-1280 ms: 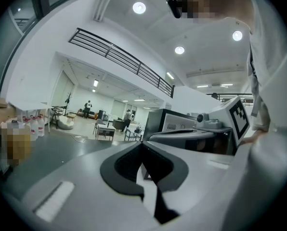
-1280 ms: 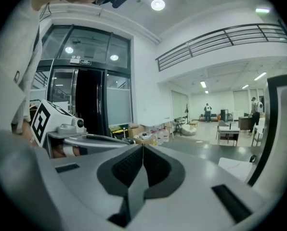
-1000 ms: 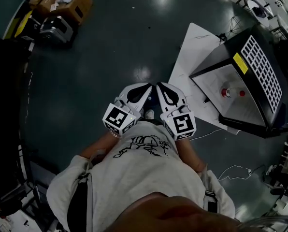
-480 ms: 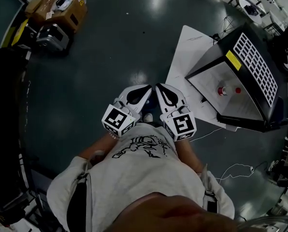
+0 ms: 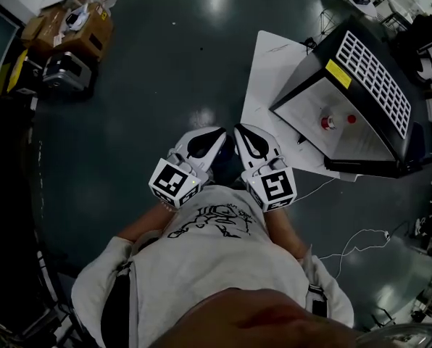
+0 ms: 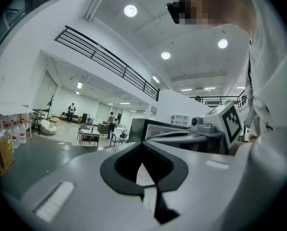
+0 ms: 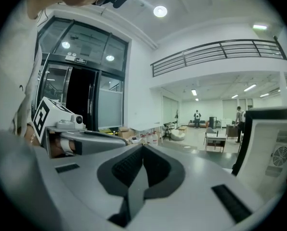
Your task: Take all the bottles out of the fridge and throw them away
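Nearest, at the bottom of the head view, a grey shirt is seen, and just above it, at the middle of the frame, the two grippers are held side by side with their tips angled toward each other. The left gripper is shown in its own view with its fingers pressed together and nothing between them. The right gripper is likewise closed tight in its own view, and nothing is gripped. Both are held above a dark, glossy floor. Further off, at the upper right, a white sheet is laid on the floor, and a black fridge with a white grid on its top is stood on it. A bottle with a red cap is seen at the fridge's pale front, well apart from both grippers; whether a door covers it cannot be told. Cardboard boxes are set at the upper left.
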